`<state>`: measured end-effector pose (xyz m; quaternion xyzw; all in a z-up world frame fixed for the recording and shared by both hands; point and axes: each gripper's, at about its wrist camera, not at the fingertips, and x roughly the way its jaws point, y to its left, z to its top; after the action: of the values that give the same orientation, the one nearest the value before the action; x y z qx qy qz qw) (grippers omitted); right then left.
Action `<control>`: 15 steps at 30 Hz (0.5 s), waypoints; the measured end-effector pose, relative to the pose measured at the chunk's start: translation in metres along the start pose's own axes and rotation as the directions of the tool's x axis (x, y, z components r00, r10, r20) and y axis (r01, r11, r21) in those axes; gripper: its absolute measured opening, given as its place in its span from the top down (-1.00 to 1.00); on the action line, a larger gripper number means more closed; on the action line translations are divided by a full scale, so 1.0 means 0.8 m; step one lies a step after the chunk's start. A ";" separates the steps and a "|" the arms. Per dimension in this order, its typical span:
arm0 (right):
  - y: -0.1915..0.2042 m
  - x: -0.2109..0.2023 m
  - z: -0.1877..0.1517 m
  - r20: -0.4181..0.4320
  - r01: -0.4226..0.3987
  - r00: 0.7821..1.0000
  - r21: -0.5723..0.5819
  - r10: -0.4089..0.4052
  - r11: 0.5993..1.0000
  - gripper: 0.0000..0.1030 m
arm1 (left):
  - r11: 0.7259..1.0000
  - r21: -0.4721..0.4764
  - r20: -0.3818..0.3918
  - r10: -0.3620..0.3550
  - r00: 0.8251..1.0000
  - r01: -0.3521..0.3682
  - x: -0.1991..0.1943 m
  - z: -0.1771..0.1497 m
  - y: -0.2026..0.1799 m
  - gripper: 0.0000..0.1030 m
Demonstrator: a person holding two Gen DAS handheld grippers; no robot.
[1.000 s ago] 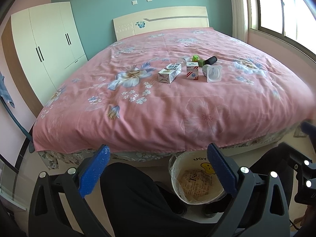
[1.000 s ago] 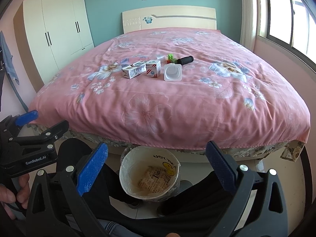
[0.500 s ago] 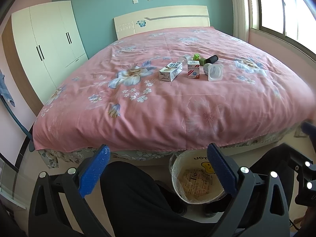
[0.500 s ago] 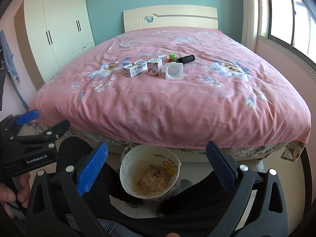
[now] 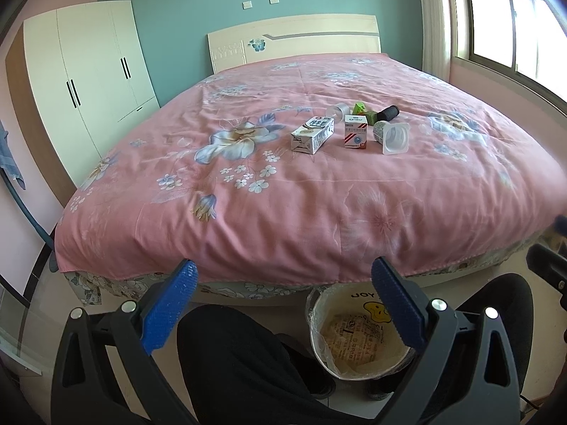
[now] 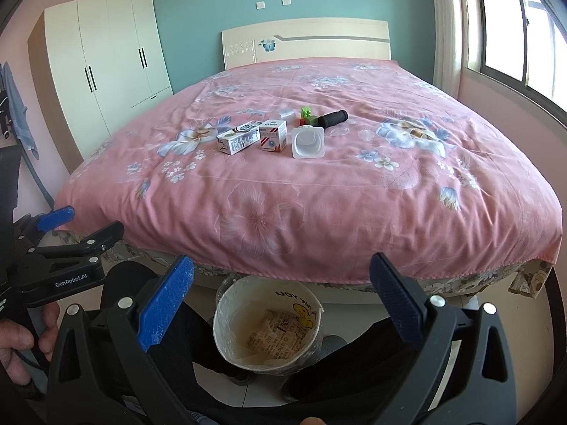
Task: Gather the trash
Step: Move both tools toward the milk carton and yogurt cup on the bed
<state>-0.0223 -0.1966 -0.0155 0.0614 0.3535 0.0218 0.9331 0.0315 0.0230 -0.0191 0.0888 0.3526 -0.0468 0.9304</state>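
Trash lies in the middle of the pink bed (image 5: 283, 205): a milk carton (image 5: 312, 134), a small red and white box (image 5: 355, 131), a white plastic cup on its side (image 5: 391, 136), a black cylinder (image 5: 387, 112), green scraps (image 5: 361, 108) and a clear cup (image 5: 337, 110). They also show in the right wrist view: carton (image 6: 238, 139), box (image 6: 273, 136), cup (image 6: 307, 141), cylinder (image 6: 332, 118). A lined trash bin (image 5: 358, 336) (image 6: 267, 326) stands on the floor at the bed's foot. My left gripper (image 5: 281, 304) and right gripper (image 6: 281, 297) are open and empty, held low above the bin.
A white wardrobe (image 5: 88, 81) stands at the left, a window (image 5: 514, 28) at the right. The person's dark-clad legs (image 5: 241, 364) flank the bin. The left gripper also shows at the left edge of the right wrist view (image 6: 53, 248).
Both grippers have edged a little forward toward the bed. The trash and the bin have not moved.
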 end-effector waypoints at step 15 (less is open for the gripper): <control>-0.049 0.117 0.079 -0.036 -0.002 0.999 -0.008 0.002 1.000 -0.88 | 0.998 0.035 -0.039 -0.051 0.998 0.053 0.101 0.065 0.001 -0.94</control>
<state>0.0892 -0.2342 -0.0351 0.0578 0.3702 0.0252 0.9268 0.1256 0.0114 -0.0342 0.0971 0.3713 -0.0757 0.9203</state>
